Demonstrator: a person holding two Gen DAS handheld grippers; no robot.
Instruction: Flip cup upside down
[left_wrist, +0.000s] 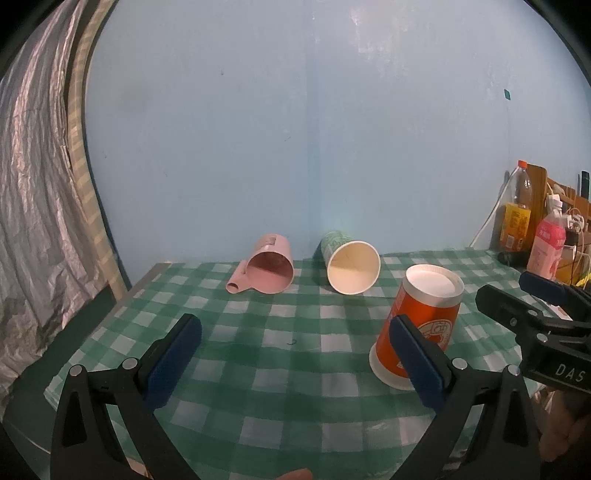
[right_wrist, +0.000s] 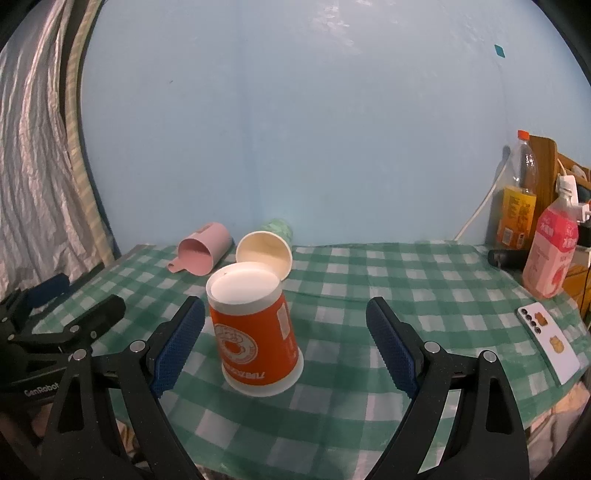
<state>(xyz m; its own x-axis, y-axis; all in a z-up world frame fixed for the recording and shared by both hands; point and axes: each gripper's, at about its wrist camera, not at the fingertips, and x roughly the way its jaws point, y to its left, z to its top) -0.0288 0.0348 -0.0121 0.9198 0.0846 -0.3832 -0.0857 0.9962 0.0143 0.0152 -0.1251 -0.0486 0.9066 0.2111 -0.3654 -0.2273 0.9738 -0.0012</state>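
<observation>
An orange paper cup (left_wrist: 421, 325) (right_wrist: 255, 332) stands upside down on the green checked cloth (left_wrist: 288, 354), white base up. A green-patterned paper cup (left_wrist: 351, 266) (right_wrist: 266, 253) lies on its side behind it, mouth toward me. A pink handled cup (left_wrist: 267, 271) (right_wrist: 201, 254) lies on its side to the left. My left gripper (left_wrist: 295, 328) is open and empty, left of the orange cup. My right gripper (right_wrist: 286, 314) is open, its fingers on either side of the orange cup without touching it; it also shows in the left wrist view (left_wrist: 517, 295).
Bottles (right_wrist: 517, 199) and a pink carton (right_wrist: 550, 254) stand at the table's right back corner with cables. A phone (right_wrist: 550, 343) lies near the right edge. A blue wall is behind; a silver curtain (left_wrist: 33, 221) hangs at the left.
</observation>
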